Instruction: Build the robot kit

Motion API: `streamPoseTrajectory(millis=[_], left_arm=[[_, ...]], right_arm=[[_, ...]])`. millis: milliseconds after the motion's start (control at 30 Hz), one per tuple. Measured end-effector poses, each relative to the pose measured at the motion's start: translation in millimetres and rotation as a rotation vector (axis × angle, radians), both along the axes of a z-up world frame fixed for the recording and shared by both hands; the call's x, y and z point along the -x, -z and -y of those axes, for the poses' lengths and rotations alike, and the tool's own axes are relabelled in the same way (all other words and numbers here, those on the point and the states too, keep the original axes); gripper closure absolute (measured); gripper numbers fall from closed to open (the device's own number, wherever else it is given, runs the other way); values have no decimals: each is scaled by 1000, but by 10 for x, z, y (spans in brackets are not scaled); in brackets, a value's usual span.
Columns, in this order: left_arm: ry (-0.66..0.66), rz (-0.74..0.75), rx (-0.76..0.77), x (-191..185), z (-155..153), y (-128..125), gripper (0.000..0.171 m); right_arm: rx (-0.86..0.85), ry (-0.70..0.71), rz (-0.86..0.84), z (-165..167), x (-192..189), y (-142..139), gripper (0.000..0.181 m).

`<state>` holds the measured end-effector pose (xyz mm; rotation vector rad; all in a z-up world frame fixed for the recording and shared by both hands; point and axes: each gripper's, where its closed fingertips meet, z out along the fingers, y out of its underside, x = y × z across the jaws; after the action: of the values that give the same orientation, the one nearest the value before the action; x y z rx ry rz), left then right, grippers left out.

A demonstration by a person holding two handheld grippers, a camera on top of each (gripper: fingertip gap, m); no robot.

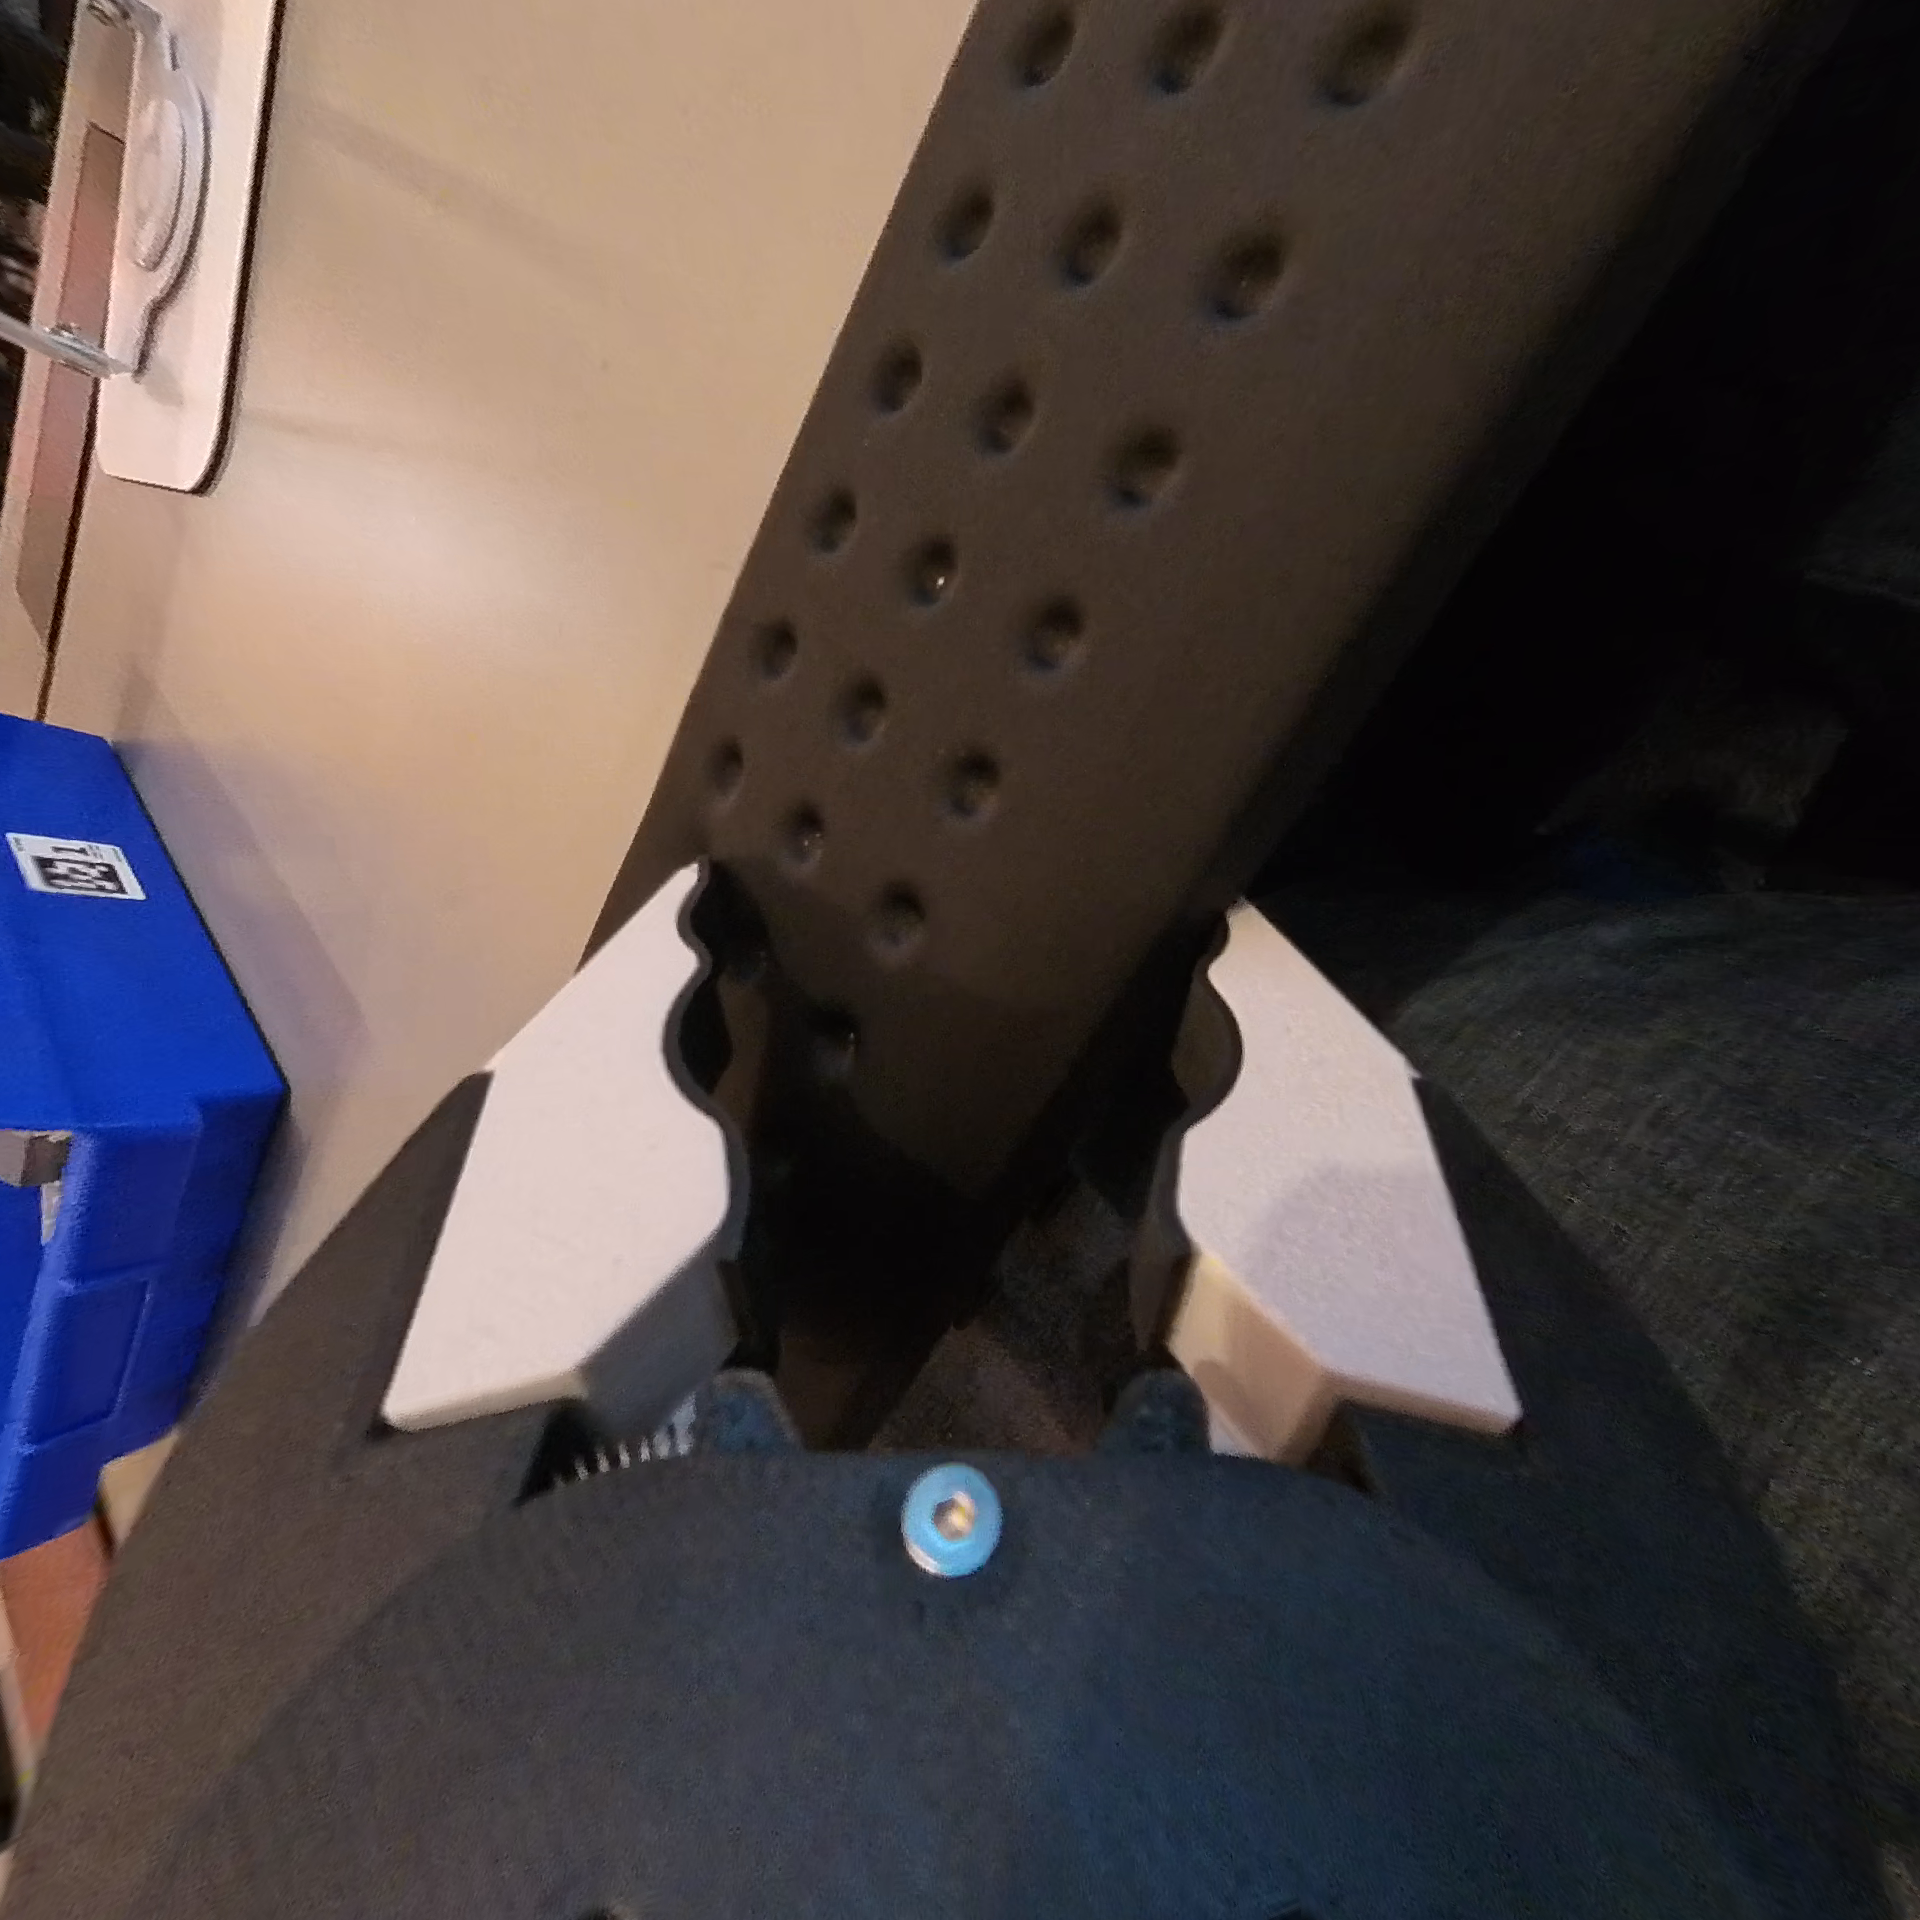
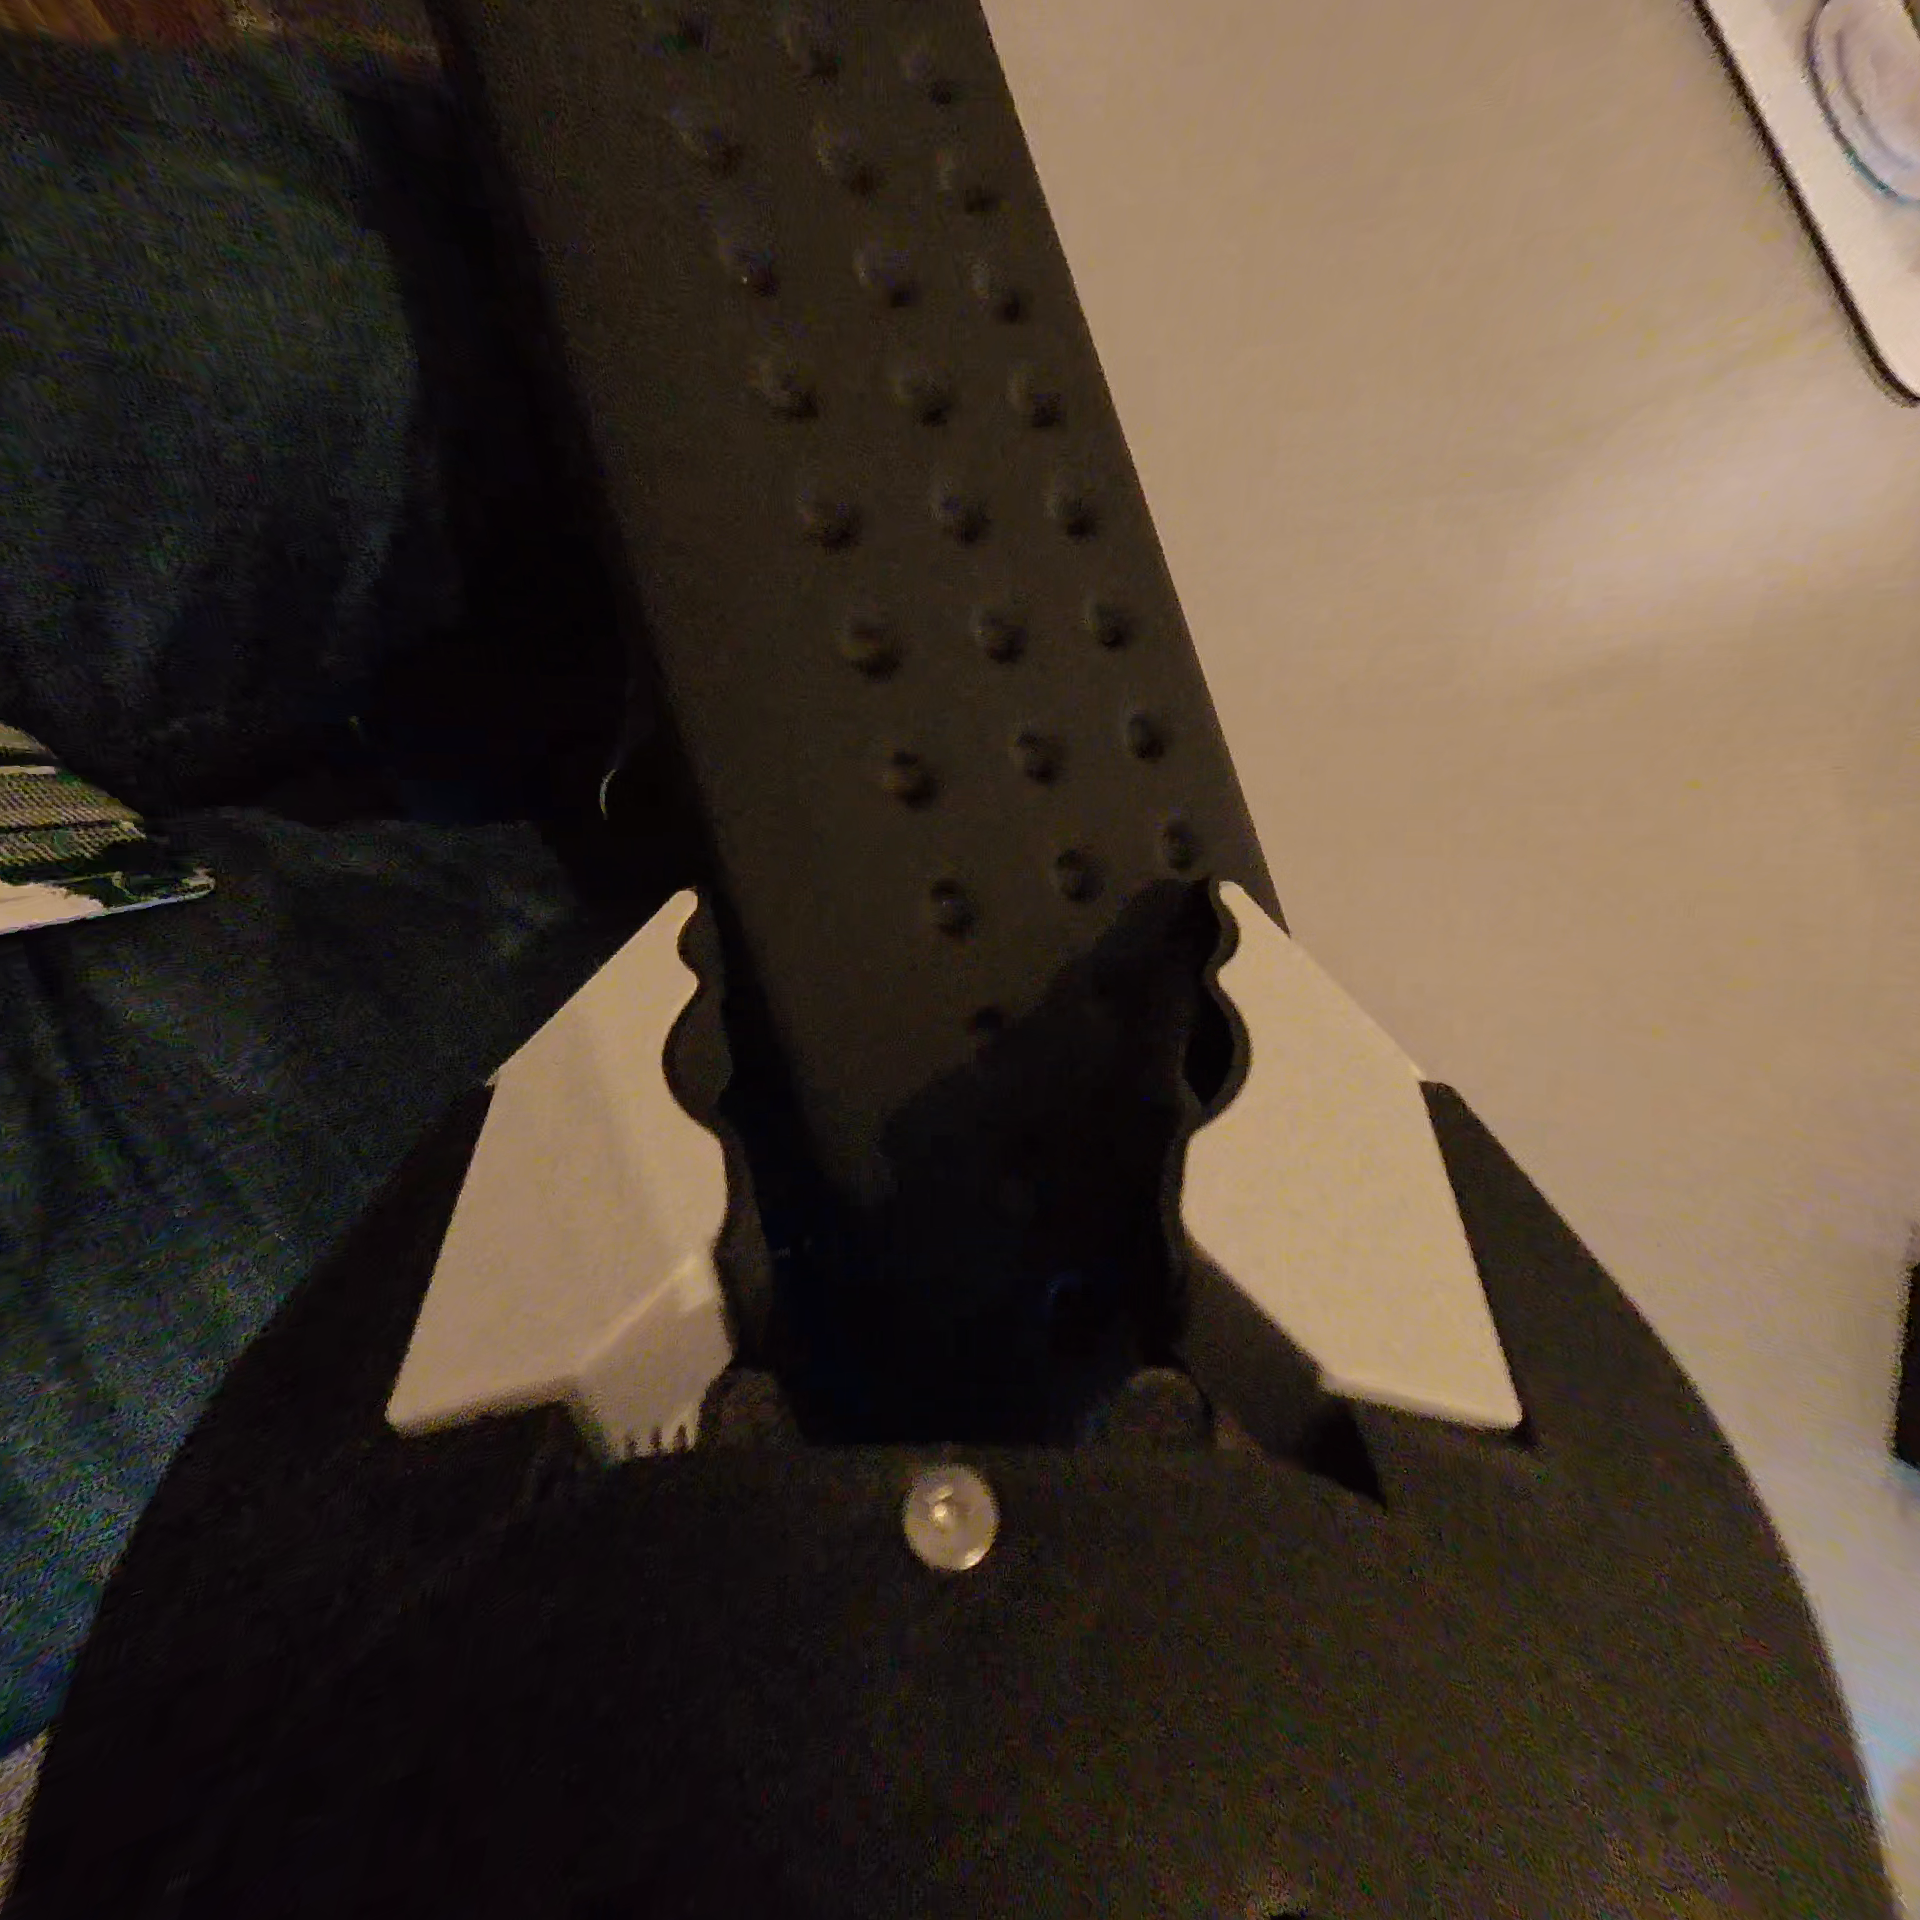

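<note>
A long black board with rows of round holes [image 1: 1039, 468] runs from between my left gripper's fingers up and to the right. My left gripper [image 1: 961, 914] has its white fingers [image 1: 582, 1174] set wide apart, one against each long edge of the board's near end, shut on it. In the right wrist view a black board with rows of dimples [image 2: 883, 468] runs up and to the left from my right gripper [image 2: 956, 904]. Its fingers [image 2: 1340, 1174] flank the board's near end in the same way. Neither view shows the other gripper.
A smooth beige surface [image 1: 468, 520] lies beside the board and also shows in the right wrist view [image 2: 1507, 623]. A pale plate with a round metal fitting [image 1: 156, 260] sits far left. A blue box with a white label [image 1: 104, 1091] is close left. Dark fabric [image 1: 1662, 1195] [image 2: 208, 416] and printed papers [image 2: 73, 831] lie alongside. The grippers' ends are close to 25 cm from one another.
</note>
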<state>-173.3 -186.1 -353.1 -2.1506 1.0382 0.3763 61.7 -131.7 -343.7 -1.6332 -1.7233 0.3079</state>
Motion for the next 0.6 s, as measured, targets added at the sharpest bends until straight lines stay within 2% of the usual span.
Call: streamPoseTrajectory(millis=[100,267,400,467,533,600], left_arm=[[-29,-32,0,149,-11,7,85],[5,41,-6,233,-63,1,86],[8,40,8,213,-41,-9,83],[14,54,37,196,7,-35,79],[40,58,74,134,112,-89,74],[88,191,65,-52,154,-360,74]], right_arm=[[0,-35,55,8,155,19,93],[46,-131,77,10,275,13,91],[55,-107,79,37,242,-4,90],[79,-97,13,63,218,-143,90],[113,-63,-82,21,140,-412,88],[116,-9,-112,-131,-3,-630,89]])
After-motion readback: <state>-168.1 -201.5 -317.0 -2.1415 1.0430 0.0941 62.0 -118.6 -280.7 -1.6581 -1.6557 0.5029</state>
